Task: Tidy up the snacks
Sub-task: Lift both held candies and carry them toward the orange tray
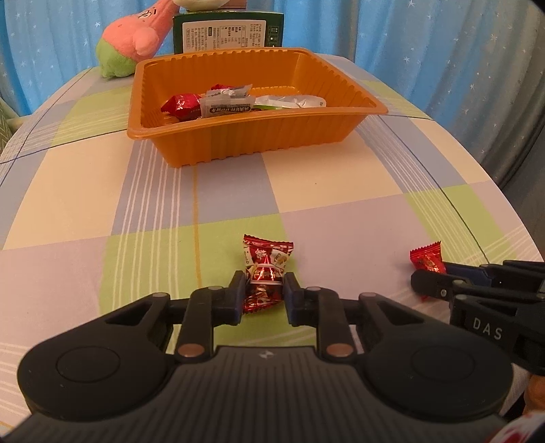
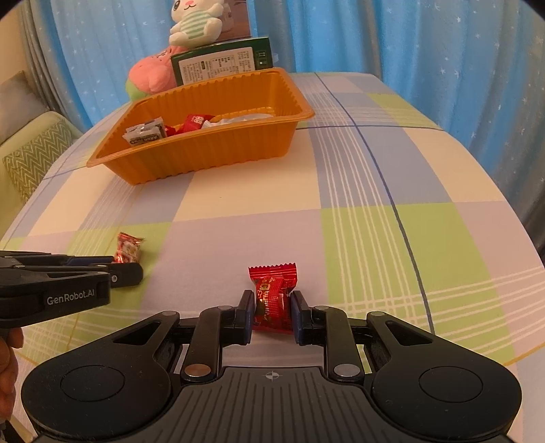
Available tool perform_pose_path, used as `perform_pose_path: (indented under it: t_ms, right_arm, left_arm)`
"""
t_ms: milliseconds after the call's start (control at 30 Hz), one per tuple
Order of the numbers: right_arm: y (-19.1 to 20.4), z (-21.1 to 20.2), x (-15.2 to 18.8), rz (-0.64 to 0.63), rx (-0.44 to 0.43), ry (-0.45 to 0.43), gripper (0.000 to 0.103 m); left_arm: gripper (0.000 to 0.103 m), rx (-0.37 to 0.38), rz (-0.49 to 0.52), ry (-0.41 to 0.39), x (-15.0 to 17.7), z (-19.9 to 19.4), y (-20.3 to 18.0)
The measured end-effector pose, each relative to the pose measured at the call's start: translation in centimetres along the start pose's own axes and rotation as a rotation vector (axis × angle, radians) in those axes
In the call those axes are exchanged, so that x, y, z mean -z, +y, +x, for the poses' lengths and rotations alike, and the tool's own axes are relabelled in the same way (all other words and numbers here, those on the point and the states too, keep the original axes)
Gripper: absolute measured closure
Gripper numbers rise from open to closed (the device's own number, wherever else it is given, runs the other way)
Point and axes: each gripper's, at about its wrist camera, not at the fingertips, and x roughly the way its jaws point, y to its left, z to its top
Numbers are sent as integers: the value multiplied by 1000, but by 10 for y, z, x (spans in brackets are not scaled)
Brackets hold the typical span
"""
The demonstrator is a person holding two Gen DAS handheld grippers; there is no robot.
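Observation:
My left gripper [image 1: 263,284] is shut on a red-and-white wrapped candy [image 1: 265,269] at the checked tablecloth. My right gripper [image 2: 272,306] is shut on a plain red wrapped candy [image 2: 272,296], also low over the cloth. Each gripper shows in the other's view: the right one at the right edge [image 1: 429,279] with its red candy [image 1: 425,259], the left one at the left edge [image 2: 126,271] with its candy [image 2: 127,247]. An orange plastic tray [image 1: 238,136] stands farther back and holds several wrapped snacks [image 1: 211,102]; it also shows in the right wrist view [image 2: 204,150].
Behind the tray stand a green box [image 1: 228,32], a pink and green plush toy [image 1: 133,41] and a white plush rabbit [image 2: 194,24]. Blue curtains hang behind the table. A green cushioned seat [image 2: 30,153] is at the left.

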Motion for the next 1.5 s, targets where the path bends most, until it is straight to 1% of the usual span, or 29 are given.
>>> perform_pose_path:
  t_ms: [133,367,600,1100,1500]
  right_arm:
    - [4,-1,1,-23,-3,-3,80]
    - [8,-6,2,-26,-9,-9,80]
    - [10,-20,2,-21,-15,-23,80]
    - [20,-57,-9,-36,-15,-82,80]
    - [25,-77,-13,-53,-18,-118,80]
  left_arm:
    - [83,2,-5,4,7,-5,3]
    - [83,-1,-36,-5,12,-22,10]
    - [83,-1,-63,-25,8,-41,11]
    - [83,4,-58,-70,4,-79,5]
    - [83,7,-52,-98,1,-102,3]
